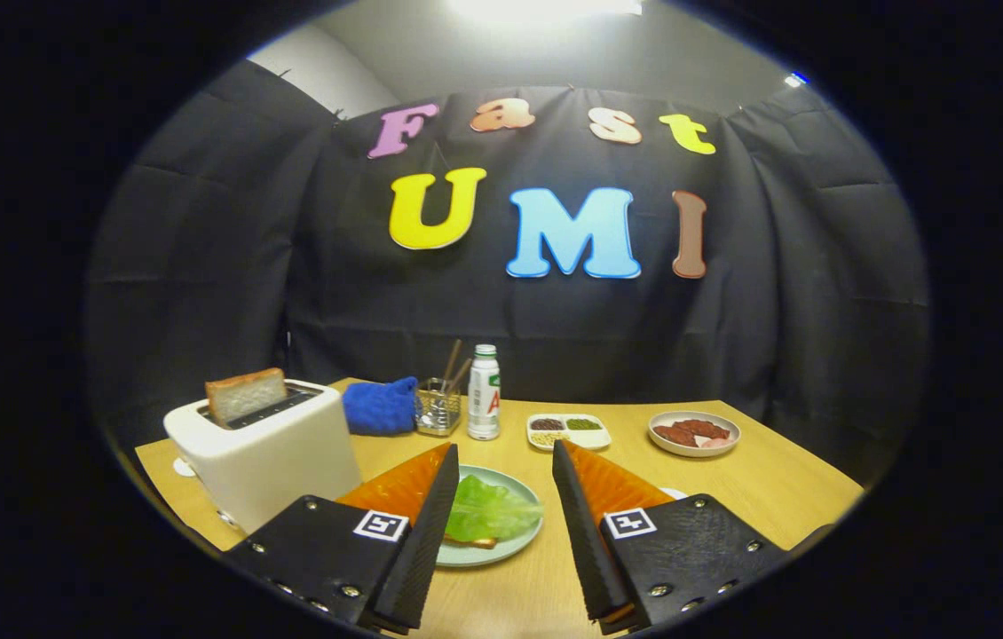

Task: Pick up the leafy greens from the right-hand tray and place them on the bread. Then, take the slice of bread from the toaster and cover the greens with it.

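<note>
Now the leafy greens (491, 508) are seen lying on the bread (471, 540), the tool (506, 497) is spread with nothing pinched, and the slice of bread (245, 393) in the toaster (275, 457), light and crumbly, is best pinched softly by its top edge.

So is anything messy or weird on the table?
Nothing stands out. The lettuce lies on the bread on the green plate, a bread slice stands in the toaster, and the tongs are open, holding nothing.

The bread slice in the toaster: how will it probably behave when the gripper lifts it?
The bread slice stands upright in the toaster, so it probably lifts straight out. It looks light and fairly stiff, but may crush. The open gripper is apart from it.
</note>
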